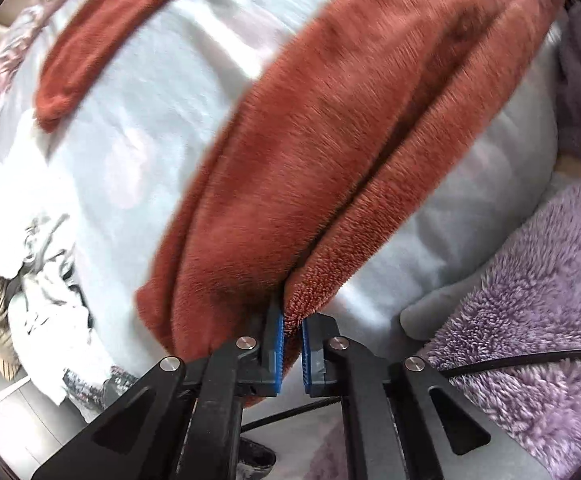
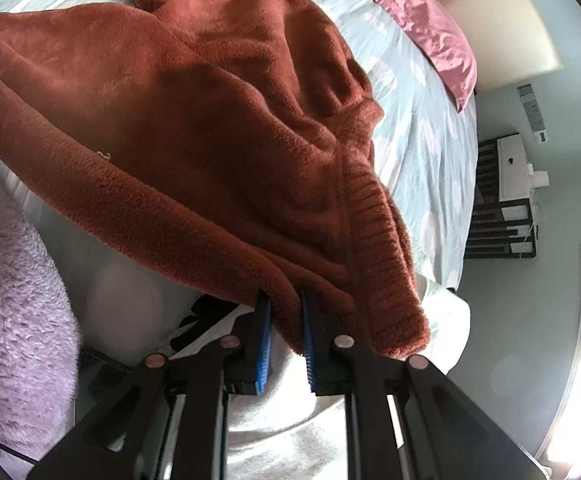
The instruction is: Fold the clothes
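A rust-red fleece garment hangs over the pale blue bed sheet. My left gripper is shut on its lower edge, the fleece pinched between the blue pads. In the right wrist view the same garment drapes toward me, with a ribbed hem on the right. My right gripper is shut on the fleece edge beside that hem. The garment is lifted and stretched between both grippers.
A lilac fluffy blanket lies at the right; it also shows in the right wrist view. A heap of white and patterned clothes sits at the left bed edge. A pink pillow, wall and floor lie beyond.
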`<move>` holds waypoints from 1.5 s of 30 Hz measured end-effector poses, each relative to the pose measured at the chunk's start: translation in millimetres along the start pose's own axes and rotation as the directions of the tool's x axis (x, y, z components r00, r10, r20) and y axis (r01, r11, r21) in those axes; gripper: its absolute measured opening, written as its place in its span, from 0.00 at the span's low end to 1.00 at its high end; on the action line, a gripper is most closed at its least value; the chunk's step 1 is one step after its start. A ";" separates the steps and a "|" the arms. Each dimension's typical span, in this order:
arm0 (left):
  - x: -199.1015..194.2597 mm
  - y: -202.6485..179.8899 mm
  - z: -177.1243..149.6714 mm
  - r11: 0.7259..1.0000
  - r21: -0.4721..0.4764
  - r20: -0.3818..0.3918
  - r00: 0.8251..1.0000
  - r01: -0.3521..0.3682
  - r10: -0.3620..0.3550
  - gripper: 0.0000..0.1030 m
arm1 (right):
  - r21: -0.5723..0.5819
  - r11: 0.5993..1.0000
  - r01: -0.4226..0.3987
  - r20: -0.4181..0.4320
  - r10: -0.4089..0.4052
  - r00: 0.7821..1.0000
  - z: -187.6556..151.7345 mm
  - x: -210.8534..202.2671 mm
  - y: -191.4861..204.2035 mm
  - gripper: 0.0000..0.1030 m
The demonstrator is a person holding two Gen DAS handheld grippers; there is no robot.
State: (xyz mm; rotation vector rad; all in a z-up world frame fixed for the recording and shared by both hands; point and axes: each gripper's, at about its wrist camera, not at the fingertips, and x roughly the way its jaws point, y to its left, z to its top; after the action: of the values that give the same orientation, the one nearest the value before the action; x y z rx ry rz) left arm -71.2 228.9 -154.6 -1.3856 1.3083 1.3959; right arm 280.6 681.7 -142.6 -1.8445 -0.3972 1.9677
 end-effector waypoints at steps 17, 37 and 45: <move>-104.5 95.7 58.6 0.944 -0.329 0.276 0.952 -0.035 0.132 0.06 | 0.114 0.984 0.135 0.135 -0.149 0.980 81.0 -32.5 -81.4 0.09; -53.2 247.7 261.5 0.901 -0.400 0.134 0.962 -0.167 0.238 0.06 | 0.322 0.935 0.151 0.031 -0.170 0.985 222.0 106.5 -170.6 0.00; 7.2 257.9 309.7 0.914 -0.351 0.054 0.971 -0.202 0.235 0.06 | 0.314 0.932 -0.183 0.126 0.150 0.981 236.1 136.0 -161.4 0.13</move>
State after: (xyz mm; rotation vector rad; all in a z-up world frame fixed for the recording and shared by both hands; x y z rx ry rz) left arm -385.7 481.0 -158.8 -1.4051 1.2258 1.8930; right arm 57.3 905.1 -165.8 -1.6184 0.0596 2.0950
